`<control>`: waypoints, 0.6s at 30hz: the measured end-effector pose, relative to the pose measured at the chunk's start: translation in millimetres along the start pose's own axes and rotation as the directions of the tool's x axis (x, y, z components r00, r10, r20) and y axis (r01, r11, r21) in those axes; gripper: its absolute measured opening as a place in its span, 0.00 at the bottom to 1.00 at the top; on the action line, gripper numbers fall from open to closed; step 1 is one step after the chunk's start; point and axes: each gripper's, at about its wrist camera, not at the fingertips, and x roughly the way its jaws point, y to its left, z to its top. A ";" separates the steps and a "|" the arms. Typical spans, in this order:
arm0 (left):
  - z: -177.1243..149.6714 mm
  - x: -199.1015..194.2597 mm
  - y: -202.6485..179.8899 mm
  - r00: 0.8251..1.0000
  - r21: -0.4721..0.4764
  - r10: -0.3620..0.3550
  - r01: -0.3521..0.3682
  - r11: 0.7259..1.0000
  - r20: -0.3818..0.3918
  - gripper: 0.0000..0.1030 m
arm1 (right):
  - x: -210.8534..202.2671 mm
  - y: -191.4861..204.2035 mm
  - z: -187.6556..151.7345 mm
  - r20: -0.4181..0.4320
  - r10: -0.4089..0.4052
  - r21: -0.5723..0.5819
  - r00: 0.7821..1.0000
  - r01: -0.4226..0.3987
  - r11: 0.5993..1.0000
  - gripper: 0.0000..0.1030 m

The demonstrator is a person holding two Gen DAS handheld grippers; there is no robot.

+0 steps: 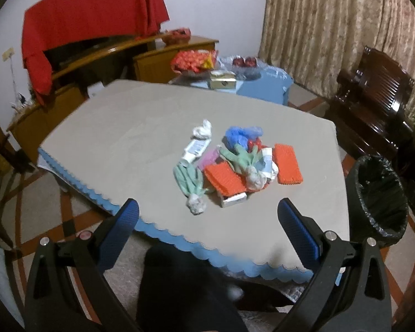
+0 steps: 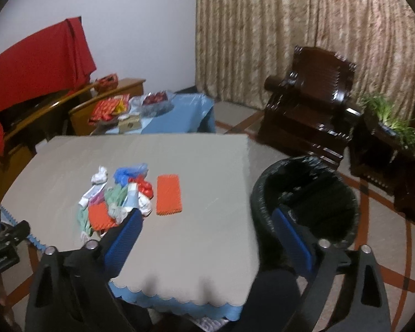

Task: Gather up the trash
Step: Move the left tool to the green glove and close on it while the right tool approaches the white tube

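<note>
Below, items run from left to right across the two wrist views.

Left floor margin: patterned carpet (image 1: 41, 193) lies bare between the wooden sideboard (image 1: 69, 88) and the table's left edge.

Table: a grey cloth (image 1: 124, 127) with a blue scalloped hem (image 1: 163, 232) covers the table; wide bare cloth surrounds the litter on every side.

Left gripper (image 1: 207, 221): released, jaws spread wide with nothing between them; it hangs over the near hem of the table.

Trash pile (image 1: 229, 163): clustered near the table's middle, beyond the left gripper and apart from it; it includes a white tube (image 1: 195, 149), green wrappers (image 1: 188, 178), crumpled white wads (image 1: 203, 130), a blue bag (image 1: 240, 135) and a small silver box (image 1: 233, 200).

Orange mesh piece (image 2: 168, 195): lies flat, just right of the pile, with bare cloth on its far and right sides.

Right gripper (image 2: 207, 215): released, empty; its left finger overlaps the pile's near right corner in the right wrist view, and contact cannot be told. Bare cloth fills the gap between the fingers.

Bin (image 2: 304, 193): black-lined, open-topped, standing on the floor just beside the table's right edge.

Right floor margin: carpet separates the bin from the dark wooden chair (image 2: 310, 105).
</note>
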 end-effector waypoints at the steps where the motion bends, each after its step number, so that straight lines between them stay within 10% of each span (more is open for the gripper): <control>1: 0.2 5.4 -0.7 1.000 -0.002 -0.001 0.001 1.000 -0.005 0.95 | 9.7 2.3 -0.4 -0.017 0.010 -0.003 1.000 -0.010 1.000 0.86; 18: 16.9 88.9 -17.4 0.997 0.008 -0.014 0.015 1.000 -0.081 0.95 | 107.4 12.3 -6.5 -0.144 0.057 -0.004 0.988 -0.058 0.998 0.76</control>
